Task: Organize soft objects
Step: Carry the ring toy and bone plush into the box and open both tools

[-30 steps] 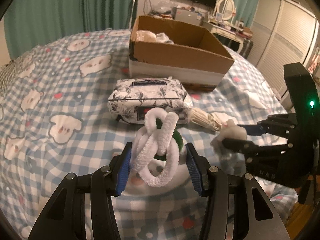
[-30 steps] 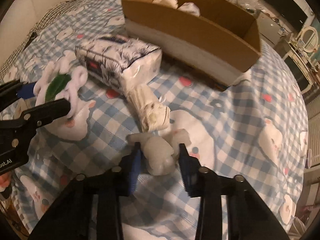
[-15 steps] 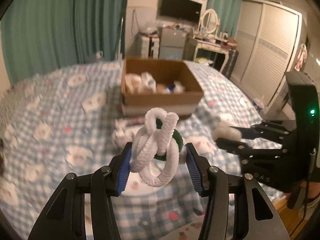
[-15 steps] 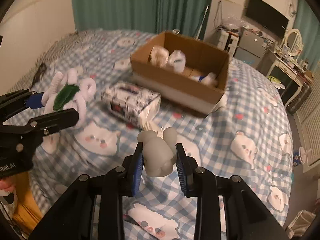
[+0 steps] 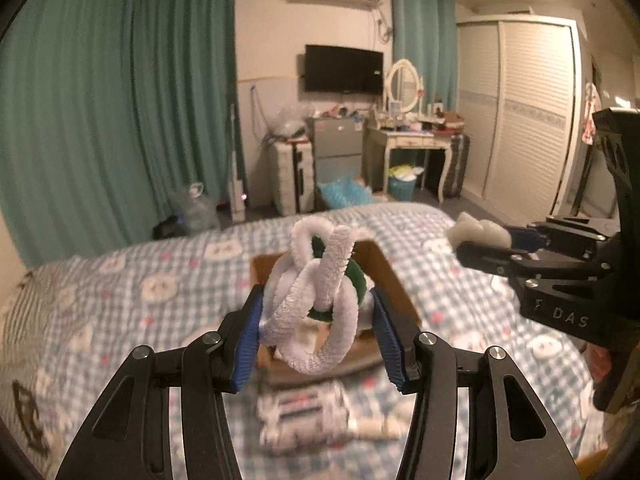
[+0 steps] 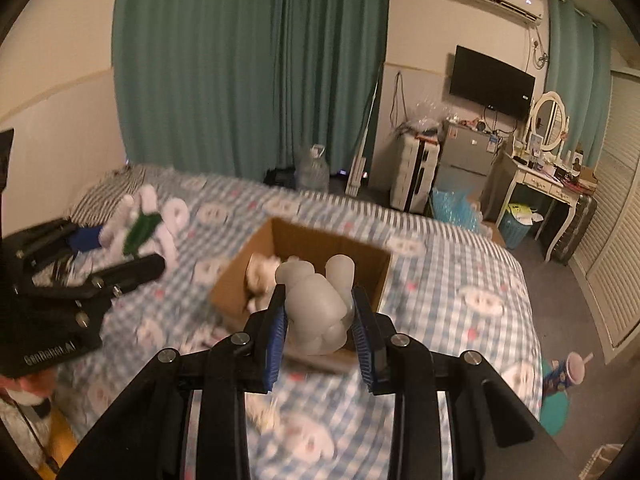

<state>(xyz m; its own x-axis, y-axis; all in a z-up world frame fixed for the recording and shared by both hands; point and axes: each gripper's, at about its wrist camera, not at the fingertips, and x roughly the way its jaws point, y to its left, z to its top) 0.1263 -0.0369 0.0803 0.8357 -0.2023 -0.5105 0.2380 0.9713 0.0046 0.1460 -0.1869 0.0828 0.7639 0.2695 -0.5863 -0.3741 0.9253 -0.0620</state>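
Note:
My left gripper [image 5: 316, 312] is shut on a white fuzzy loop toy with a green part [image 5: 316, 300] and holds it high above the bed; the toy also shows in the right wrist view [image 6: 144, 224]. My right gripper [image 6: 320, 312] is shut on a grey-white squishy toy [image 6: 316, 308], also held high; it shows in the left wrist view [image 5: 476, 232]. The open cardboard box [image 6: 360, 256] with several soft items inside sits on the bed ahead of and below both grippers, partly hidden by the toys [image 5: 384, 272].
A floral tissue pack [image 5: 304, 412] lies on the checked bedspread [image 5: 120, 312] in front of the box. A small white soft item [image 6: 264, 416] lies below my right gripper. Beyond the bed stand curtains, a fridge, a dressing table and a wardrobe.
Both grippers have risen well above the bed with their toys still held. The box now sits lower and smaller in both views.

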